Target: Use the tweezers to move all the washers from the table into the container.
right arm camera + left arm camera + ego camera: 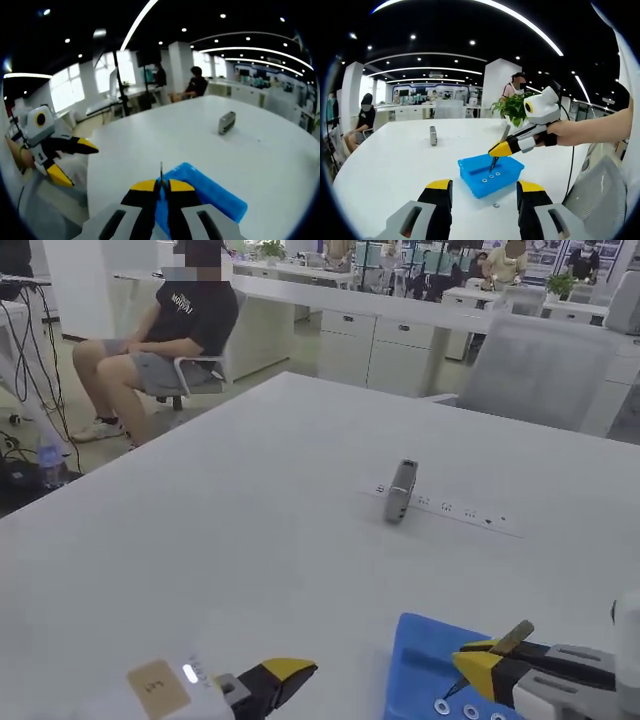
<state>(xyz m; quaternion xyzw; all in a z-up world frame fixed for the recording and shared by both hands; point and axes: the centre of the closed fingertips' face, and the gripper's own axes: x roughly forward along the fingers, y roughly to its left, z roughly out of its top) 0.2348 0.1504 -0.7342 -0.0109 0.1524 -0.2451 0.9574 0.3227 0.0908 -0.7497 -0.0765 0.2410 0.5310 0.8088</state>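
The right gripper [161, 186], jaws pinching thin metal tweezers [494, 163], hangs over small silver washers [491, 175] in the shallow blue plastic container [468, 167]; the left gripper [484, 187] has its jaws wide apart, empty.

Four washers [491, 175]: three in the container [485, 189], one on the table [395, 165]. One container, one pair of tweezers [494, 163]. Two grippers: left gripper [485, 185] and right gripper [161, 186]. One grey box [401, 490] and one power strip [460, 512] lie on the table. One plant [512, 107] stands behind.

Container [415, 665] cut by bottom edge; right hand-held gripper [476, 659] hides its right side.
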